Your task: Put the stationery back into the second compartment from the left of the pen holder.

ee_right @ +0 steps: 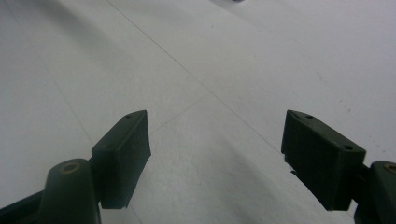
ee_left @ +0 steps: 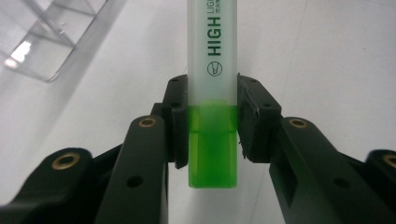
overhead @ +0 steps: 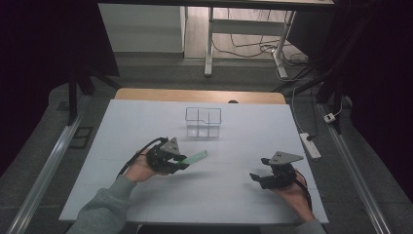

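Left gripper point(overhead: 181, 161) clamped closed, right gripper point(overhead: 256, 176) jaws spread wide

We see a green highlighter point(ee_left: 212, 93) pinched between the fingers point(ee_left: 176, 122) of the left gripper point(overhead: 181, 163), its frosted, translucent barrel printed with the word "HIGH" in dark green and a small round logo below it. The bright green end sits at the fingers, and the pale barrel runs on past them. From above, the highlighter point(overhead: 196, 158) lies nearly level over the white counter point(overhead: 234, 195), pointing right and slightly away from the person. A clear divided organizer point(overhead: 203, 122) stands upright farther back on the counter, well apart from the highlighter.
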The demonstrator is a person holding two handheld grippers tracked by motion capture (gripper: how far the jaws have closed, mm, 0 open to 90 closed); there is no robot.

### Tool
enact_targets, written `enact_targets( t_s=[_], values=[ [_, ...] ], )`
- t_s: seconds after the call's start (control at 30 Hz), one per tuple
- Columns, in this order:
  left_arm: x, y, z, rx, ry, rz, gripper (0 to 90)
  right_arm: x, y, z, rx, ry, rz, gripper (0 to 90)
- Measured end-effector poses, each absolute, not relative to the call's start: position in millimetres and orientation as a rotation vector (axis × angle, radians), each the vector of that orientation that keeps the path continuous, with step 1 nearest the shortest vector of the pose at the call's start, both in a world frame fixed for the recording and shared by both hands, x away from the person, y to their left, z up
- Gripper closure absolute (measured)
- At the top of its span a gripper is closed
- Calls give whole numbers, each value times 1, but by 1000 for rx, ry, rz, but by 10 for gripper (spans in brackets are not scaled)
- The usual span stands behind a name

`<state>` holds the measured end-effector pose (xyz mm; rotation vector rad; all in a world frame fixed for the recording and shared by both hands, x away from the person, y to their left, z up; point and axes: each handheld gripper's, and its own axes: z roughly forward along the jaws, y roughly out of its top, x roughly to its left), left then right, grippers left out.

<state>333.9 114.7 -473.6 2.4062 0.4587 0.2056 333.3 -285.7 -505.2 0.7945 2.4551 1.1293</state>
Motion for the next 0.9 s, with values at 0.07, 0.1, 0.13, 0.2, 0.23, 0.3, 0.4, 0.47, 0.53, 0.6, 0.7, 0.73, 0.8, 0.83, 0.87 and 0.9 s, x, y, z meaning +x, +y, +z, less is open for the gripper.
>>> enact_targets(
  t_s=[0.07, 0.1, 0.13, 0.2, 0.23, 0.3, 0.4, 0.47, 0.53, 0.6, 0.7, 0.73, 0.8, 0.83, 0.87, 0.9],
  values=[
    [333, 109, -474, 2416, 447, 207, 666, 333, -284, -504, 789, 2458, 1128, 237],
    [333, 107, -475, 2425, 441, 211, 666, 332, -283, -504, 786, 2458, 1136, 239],
    [333, 104, -475, 2430, 437, 213, 666, 332, -282, -503, 781, 2454, 1138, 240],
    [332, 100, -477, 2444, 427, 212, 666, 332, -281, -503, 769, 2459, 1139, 243],
    [332, 98, -478, 2448, 424, 213, 666, 332, -281, -502, 770, 2459, 1136, 244],
    [333, 95, -480, 2458, 418, 213, 666, 332, -279, -503, 770, 2461, 1145, 245],
    [333, 89, -482, 2476, 408, 219, 666, 332, -277, -502, 771, 2464, 1155, 251],
    [333, 85, -483, 2486, 399, 222, 666, 331, -275, -500, 768, 2464, 1165, 253],
    [333, 82, -483, 2491, 395, 227, 666, 331, -271, -499, 761, 2462, 1180, 254],
    [332, 76, -483, 2507, 379, 235, 666, 330, -267, -496, 739, 2464, 1180, 257],
    [332, 70, -484, 2528, 360, 247, 666, 330, -260, -493, 714, 2467, 1202, 261],
    [331, 68, -484, 2532, 357, 247, 666, 330, -258, -492, 706, 2468, 1203, 265],
    [331, 66, -484, 2535, 348, 244, 666, 330, -252, -490, 687, 2470, 1208, 269],
    [331, 65, -483, 2538, 342, 243, 666, 331, -249, -489, 671, 2471, 1195, 273],
    [331, 63, -484, 2540, 341, 243, 666, 331, -246, -488, 662, 2471, 1203, 277],
    [331, 62, -484, 2542, 338, 243, 666, 331, -243, -487, 649, 2471, 1207, 281]
  ],
)
